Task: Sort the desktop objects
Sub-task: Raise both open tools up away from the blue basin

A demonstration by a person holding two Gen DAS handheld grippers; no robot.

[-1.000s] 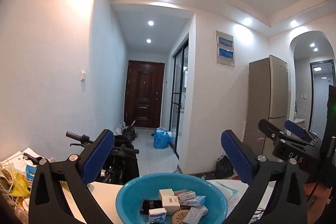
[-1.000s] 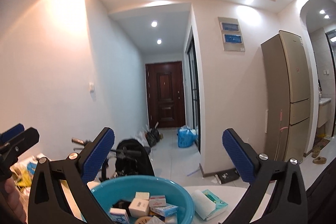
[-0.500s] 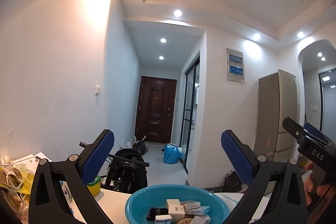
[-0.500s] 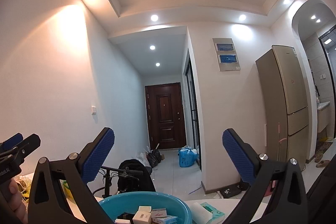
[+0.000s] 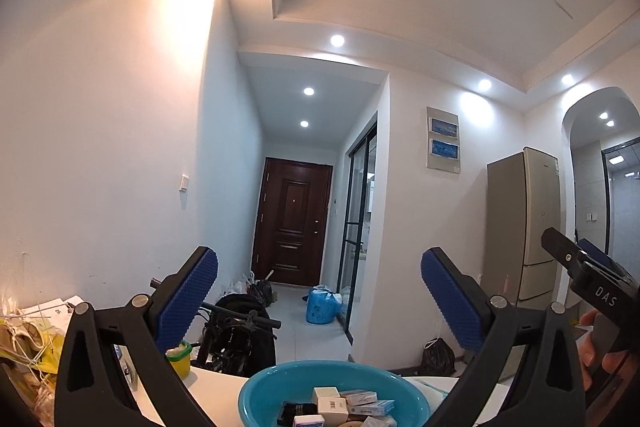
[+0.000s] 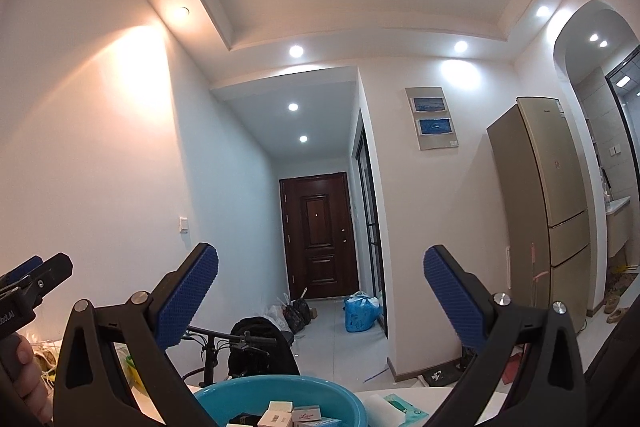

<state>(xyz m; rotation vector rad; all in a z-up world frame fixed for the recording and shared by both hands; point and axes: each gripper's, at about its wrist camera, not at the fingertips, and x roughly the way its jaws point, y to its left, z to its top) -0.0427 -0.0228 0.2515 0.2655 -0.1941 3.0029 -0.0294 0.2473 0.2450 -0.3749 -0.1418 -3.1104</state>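
Left wrist view: left tool (image 5: 319, 297) gapes empty above basin (image 5: 256, 393) of boxes (image 5: 334, 405).

Recessed spotlights (image 6: 296, 51) are glowing in a stepped white ceiling, casting a warm patch on the wall beside them. A dark wooden door (image 6: 318, 235) is closing off the far end of a hallway. Before the door, a blue bag (image 6: 360, 311) and dark bags (image 6: 296, 311) are sitting on the pale tiled floor. Nearer than the door, a bicycle (image 6: 240, 347) is leaning. Right of the door, a glass sliding door (image 5: 356, 223) is standing, then a wall panel (image 6: 431, 117), then a tall golden refrigerator (image 6: 548, 211) beside an arched opening (image 6: 592, 27).
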